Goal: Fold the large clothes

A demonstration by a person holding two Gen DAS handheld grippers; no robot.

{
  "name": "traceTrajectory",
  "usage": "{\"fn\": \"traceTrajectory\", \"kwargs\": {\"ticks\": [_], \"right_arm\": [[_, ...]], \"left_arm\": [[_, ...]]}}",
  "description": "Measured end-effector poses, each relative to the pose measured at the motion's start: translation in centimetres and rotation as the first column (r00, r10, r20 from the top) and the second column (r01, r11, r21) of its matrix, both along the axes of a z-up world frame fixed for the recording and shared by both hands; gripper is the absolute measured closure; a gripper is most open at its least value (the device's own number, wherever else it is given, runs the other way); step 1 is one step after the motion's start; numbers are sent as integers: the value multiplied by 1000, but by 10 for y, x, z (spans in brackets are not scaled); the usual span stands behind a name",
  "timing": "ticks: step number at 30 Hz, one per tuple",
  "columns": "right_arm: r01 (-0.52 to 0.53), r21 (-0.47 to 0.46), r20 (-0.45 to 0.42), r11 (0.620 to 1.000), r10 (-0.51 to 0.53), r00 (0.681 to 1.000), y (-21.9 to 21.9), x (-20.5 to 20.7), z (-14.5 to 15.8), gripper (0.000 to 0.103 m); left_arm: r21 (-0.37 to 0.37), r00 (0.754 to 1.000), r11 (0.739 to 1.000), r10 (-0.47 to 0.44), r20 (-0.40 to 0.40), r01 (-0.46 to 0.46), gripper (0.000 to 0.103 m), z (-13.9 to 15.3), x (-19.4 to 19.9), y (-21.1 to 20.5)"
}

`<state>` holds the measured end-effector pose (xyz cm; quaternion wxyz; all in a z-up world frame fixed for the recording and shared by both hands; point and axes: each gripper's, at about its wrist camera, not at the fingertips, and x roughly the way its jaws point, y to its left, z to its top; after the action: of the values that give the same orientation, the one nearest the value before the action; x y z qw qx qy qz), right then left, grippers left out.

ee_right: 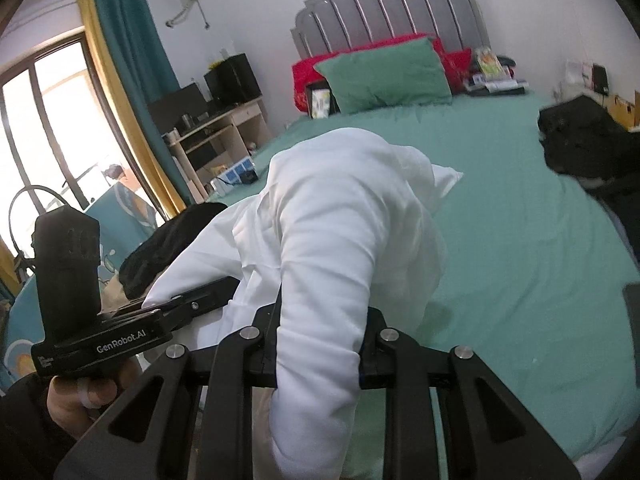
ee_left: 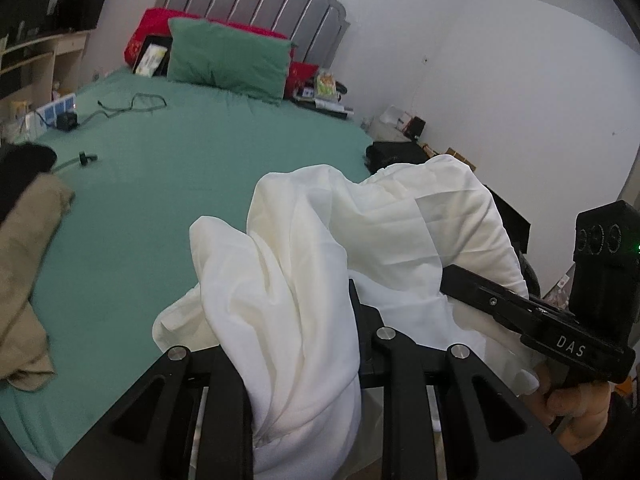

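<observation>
A large white garment (ee_left: 320,248) is held up over the near edge of a bed with a green sheet (ee_left: 168,184). My left gripper (ee_left: 296,344) is shut on a bunched fold of it; the cloth drapes over and hides the fingertips. My right gripper (ee_right: 320,344) is shut on another fold of the same white garment (ee_right: 336,216), fingertips also hidden. Each gripper shows in the other's view: the right one (ee_left: 536,320) at the right, the left one (ee_right: 132,320) at the left, both buried in cloth.
A beige garment (ee_left: 28,272) and a black one (ee_left: 24,168) lie at the bed's left edge. A green pillow (ee_left: 228,60), red cushions and clutter sit by the headboard. Cables (ee_left: 132,106) lie on the sheet. A black bag (ee_right: 580,140) sits on the right.
</observation>
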<state>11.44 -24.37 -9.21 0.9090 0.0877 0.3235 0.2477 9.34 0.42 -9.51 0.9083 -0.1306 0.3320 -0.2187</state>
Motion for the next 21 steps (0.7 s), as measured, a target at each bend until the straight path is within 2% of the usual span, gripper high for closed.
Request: {"fn": "traceTrajectory", "kwargs": {"ticks": [11,21], "right_arm": [[-44,-9,84,999,45,995,36,4,32,80],[-105,-3,133,994,104,986,80,14,44,80]], "left_arm": [[11,997,999,50,64,-51,80,37,-1,35],[35,989,993,110,97,-114,80,56,3,82]]}}
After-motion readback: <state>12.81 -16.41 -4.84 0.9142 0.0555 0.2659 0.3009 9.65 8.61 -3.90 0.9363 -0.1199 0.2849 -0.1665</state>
